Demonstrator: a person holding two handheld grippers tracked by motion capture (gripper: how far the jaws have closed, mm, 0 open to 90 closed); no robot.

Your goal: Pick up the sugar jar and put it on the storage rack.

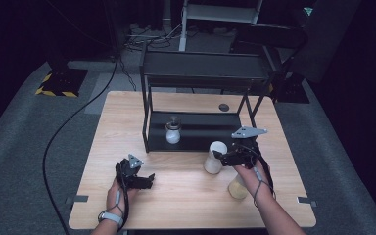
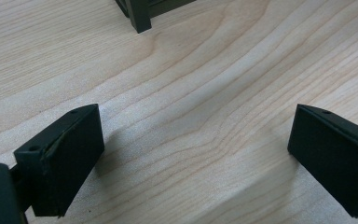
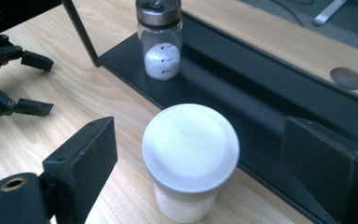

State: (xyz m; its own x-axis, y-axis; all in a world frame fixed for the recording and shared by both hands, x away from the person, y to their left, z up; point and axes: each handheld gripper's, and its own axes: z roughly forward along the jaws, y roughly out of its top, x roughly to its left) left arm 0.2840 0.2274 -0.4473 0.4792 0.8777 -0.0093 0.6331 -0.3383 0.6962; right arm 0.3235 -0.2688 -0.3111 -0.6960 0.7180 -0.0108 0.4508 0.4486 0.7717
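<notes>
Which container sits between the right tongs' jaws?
The white-lidded cylindrical jar on the table, flanked by the right tongs; the small metal-capped glass jar stands on the black rack's bottom shelf.

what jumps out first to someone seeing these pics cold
First the white-lidded jar, standing on the wooden table just in front of the black two-tier rack, with the right gripper open on either side of it, not touching. Next the small glass jar with a metal lid, half full of white contents, on the rack's bottom shelf. The left gripper rests open on bare wood at the near left.
</notes>
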